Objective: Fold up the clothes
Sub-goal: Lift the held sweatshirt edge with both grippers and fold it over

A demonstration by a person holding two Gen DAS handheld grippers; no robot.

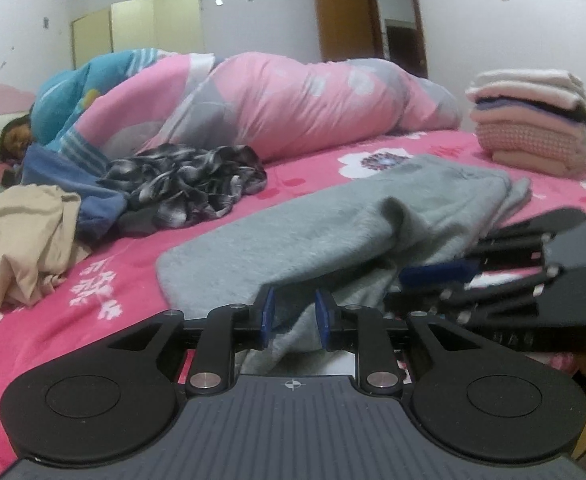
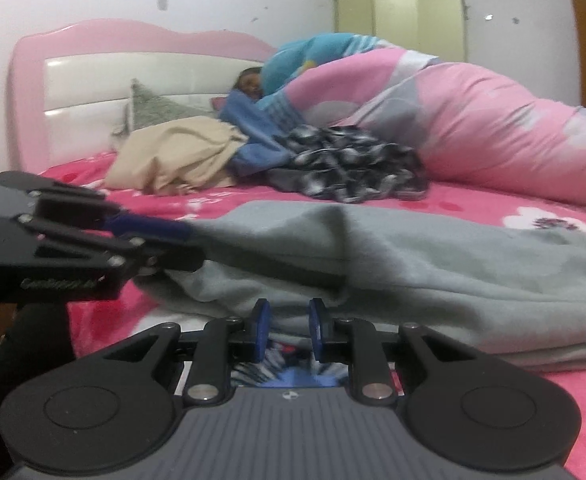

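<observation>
Left wrist: rumpled grey fleece garment [image 1: 333, 224]

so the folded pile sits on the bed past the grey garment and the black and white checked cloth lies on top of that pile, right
Not quite. The folded pile does sit on the bed past the grey garment, but the black and white checked cloth is not on it. The left wrist view shows it crumpled on the bed far to the left, against the pink duvet.
</observation>
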